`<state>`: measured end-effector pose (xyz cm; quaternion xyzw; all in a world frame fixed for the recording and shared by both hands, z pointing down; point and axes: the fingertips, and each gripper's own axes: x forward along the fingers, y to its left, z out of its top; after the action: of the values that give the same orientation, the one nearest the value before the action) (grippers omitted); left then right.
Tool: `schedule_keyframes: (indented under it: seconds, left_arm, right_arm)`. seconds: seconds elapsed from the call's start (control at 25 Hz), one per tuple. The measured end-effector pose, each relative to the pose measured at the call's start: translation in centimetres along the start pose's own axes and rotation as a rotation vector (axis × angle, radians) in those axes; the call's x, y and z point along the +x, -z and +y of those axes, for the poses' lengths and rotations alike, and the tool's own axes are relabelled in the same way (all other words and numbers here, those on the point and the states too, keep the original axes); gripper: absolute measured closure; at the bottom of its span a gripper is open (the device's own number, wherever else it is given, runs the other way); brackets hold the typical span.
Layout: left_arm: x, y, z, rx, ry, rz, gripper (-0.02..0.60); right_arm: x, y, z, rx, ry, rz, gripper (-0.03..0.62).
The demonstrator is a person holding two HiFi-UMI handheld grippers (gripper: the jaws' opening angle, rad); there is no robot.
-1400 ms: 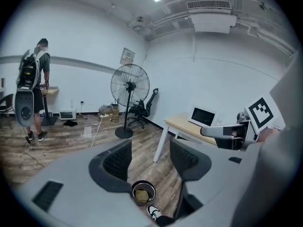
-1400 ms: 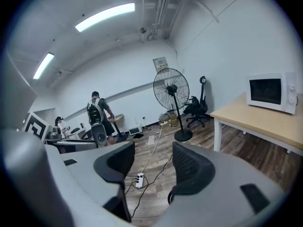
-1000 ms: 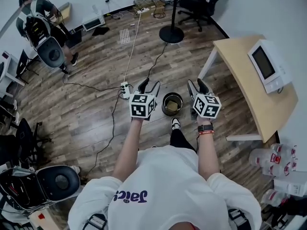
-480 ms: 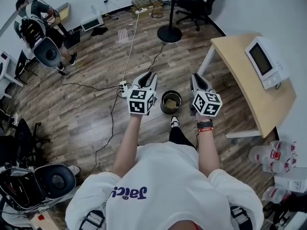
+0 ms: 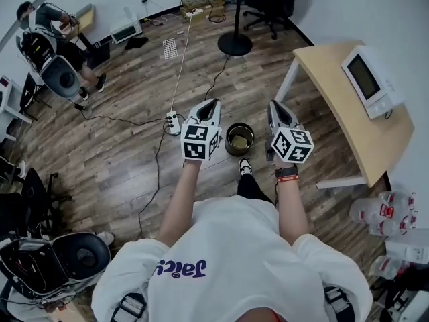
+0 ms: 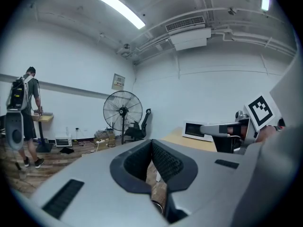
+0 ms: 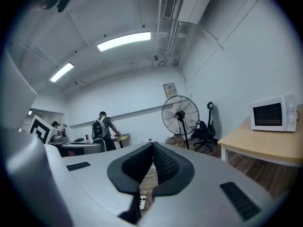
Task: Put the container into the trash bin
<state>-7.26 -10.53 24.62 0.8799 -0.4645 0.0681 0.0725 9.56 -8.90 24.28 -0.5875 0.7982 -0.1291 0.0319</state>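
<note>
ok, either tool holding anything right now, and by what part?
Nothing held. Left tool and right tool are both shut on nothing; a tan item lies in the trash bin.

a tan squarish container point(image 5: 240, 141) lies inside the round dark trash bin point(image 5: 227, 138), which stands upright on the wooden floor point(image 5: 127, 146).

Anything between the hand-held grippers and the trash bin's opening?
Nothing visible. The open trash bin stands between the left hand-held gripper and right hand-held gripper, both shut and empty; a tan container lies inside.
</note>
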Motion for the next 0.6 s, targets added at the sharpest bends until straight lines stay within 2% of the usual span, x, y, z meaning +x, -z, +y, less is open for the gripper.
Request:
schedule_keyframes:
  seconds: [0.16, 0.36, 0.6]
  left_arm:
    - [0.1, -0.5, -0.5, -0.030, 0.030, -0.020, 0.561]
    - [-0.4, -1.3, 0.6, -0.012, 0.012, -0.040, 0.563]
    - [0.1, -0.4, 1.6, -0.071, 0.019, -0.048, 0.563]
  right_arm:
    - [0.3, 0.8, -0.6, -0.006, 0.028, 0.023, 0.580]
    - [1.3, 0.9, 0.4, -0.044, 0.028, 0.042, 0.580]
    - [2.3, 1.9, 0.7, -0.058, 0.015, 0.057, 0.580]
